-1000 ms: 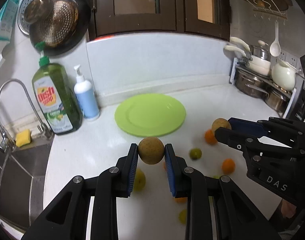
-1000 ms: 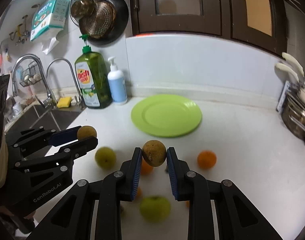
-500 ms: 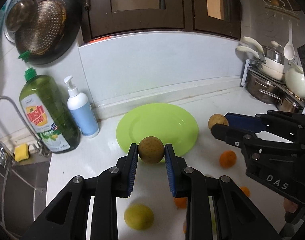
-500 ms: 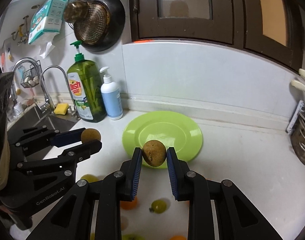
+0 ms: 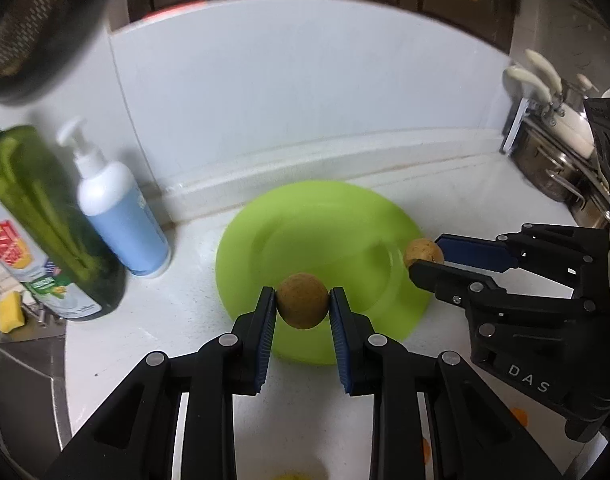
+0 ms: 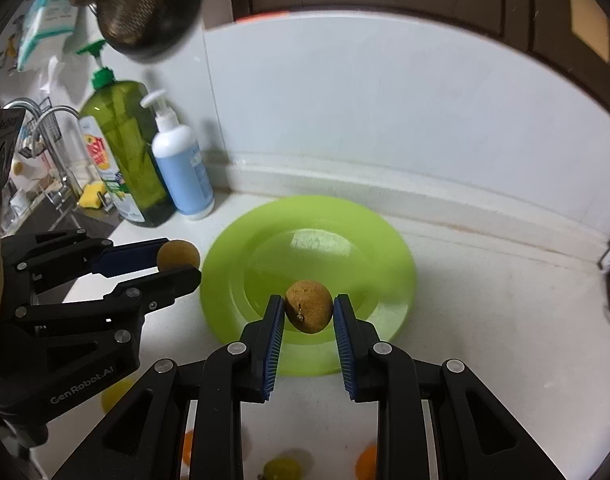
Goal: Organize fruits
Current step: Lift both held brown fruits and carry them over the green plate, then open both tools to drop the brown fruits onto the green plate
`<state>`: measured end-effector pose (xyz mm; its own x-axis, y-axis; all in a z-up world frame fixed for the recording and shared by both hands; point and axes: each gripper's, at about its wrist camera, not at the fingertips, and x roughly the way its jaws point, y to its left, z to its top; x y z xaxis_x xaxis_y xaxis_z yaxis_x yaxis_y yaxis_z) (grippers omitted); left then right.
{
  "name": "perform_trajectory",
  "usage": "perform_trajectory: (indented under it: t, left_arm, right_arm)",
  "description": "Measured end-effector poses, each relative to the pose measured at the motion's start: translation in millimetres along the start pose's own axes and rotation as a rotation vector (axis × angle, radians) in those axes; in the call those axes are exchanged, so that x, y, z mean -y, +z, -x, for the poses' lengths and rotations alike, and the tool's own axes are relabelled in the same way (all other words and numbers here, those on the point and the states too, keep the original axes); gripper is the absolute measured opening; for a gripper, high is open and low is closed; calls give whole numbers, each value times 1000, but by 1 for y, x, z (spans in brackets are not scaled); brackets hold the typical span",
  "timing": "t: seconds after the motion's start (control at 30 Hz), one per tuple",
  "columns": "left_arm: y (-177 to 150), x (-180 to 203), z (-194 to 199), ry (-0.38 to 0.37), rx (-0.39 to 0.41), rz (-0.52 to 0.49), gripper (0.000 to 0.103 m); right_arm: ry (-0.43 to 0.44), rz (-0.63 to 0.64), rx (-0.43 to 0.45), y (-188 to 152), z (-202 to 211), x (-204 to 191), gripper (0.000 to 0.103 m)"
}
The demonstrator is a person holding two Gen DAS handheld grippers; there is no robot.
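Both grippers are carrying fruit to the lime-green plate (image 5: 265, 240), so the step in hand is the delivery: two round brown fruits are held above the plate and neither has been set down yet. The left gripper (image 5: 303, 306) has its jaws closed on the left brown fruit (image 5: 303, 306), the blue pads pressing it from both sides; in its own view that fruit hangs over the plate's 6 o'clock edge. The right gripper (image 6: 308, 311) grips the right brown fruit (image 6: 308, 311), the one with a small stem stub, in the same way, and it sits over the near part of the plate's well. Seen from the left wrist, the right gripper's fruit hovers at about 3 o'clock on the plate. Whether either fruit touches the plate cannot be told. The next move, as I judge it, calls for lowering each fruit onto the plate and parting the jaws gently, with the two kept apart so that neither rolls off. More fruit, orange and yellow-green, lies on the white counter (image 6: 505, 320) at 6 o'clock, left to collect.
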<state>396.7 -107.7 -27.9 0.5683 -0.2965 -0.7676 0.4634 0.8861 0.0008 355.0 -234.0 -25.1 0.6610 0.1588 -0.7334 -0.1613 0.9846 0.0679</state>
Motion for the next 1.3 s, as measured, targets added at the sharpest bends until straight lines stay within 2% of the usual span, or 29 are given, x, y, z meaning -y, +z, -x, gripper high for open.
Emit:
perform_trajectory:
  t: [0.17,0.3,0.6,0.87,1.1,1.3]
  left_arm:
    - [3,-8,-34,-31,-89,38,27]
    - [3,-11,-57,-27,-140,41,27]
    - [4,-13,-76,-41,-188,43,27]
    - [6,-11,-80,-22,-200,41,28]
    - [8,-10,-68,-8,-174,41,32]
    - [10,-4,-41,14,-120,29,38]
  right_arm:
    - [37,-37,-96,5,-35,11,27]
    - [24,-29,-141,6,-53,13,27]
    - [26,-44,-225,10,-82,19,27]
    - [33,-58,-254,10,-92,20,27]
    - [30,-61,-230,11,-81,21,28]
    - [35,-80,-184,11,-62,22,30]
